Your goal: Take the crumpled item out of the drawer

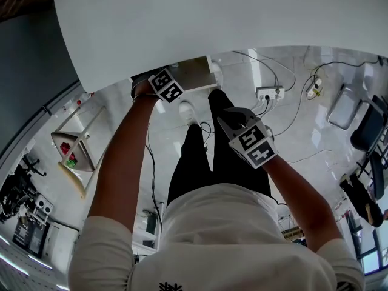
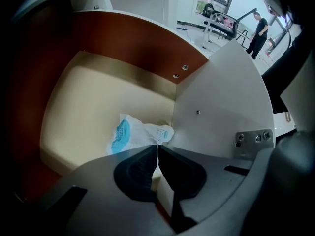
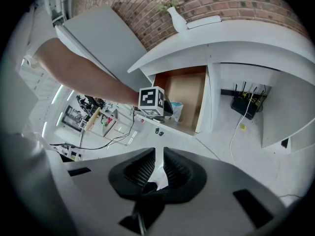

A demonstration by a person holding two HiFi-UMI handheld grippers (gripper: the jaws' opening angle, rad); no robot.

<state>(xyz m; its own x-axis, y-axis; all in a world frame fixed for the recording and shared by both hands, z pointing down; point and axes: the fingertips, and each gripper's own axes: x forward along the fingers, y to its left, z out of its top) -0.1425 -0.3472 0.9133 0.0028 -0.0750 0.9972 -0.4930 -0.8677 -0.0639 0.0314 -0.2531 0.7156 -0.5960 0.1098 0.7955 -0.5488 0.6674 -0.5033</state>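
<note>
The drawer (image 2: pixel 98 97) is pulled open; it has a cream floor, a brown back and a white side wall (image 2: pixel 221 102). A crumpled white wrapper with blue print (image 2: pixel 138 134) lies against that wall. My left gripper (image 2: pixel 157 149) is inside the drawer, its jaws shut with the wrapper's edge running into their tips. The right gripper view shows the same wrapper (image 3: pixel 176 109) beside the left gripper's marker cube (image 3: pixel 151 100) in the drawer (image 3: pixel 189 90). My right gripper (image 3: pixel 159 151) hangs back over the floor, shut and empty. In the head view it (image 1: pixel 230 119) sits below the drawer (image 1: pixel 197 73).
The white desk top (image 1: pixel 212 17) overhangs the drawer. A vase (image 3: pixel 174 14) stands on the desk. A router with cables (image 3: pixel 245 104) sits under it, and a power strip (image 1: pixel 270 93) lies on the floor. A small shelf stand (image 1: pixel 76 150) is at left. A person (image 2: pixel 258 26) stands far back.
</note>
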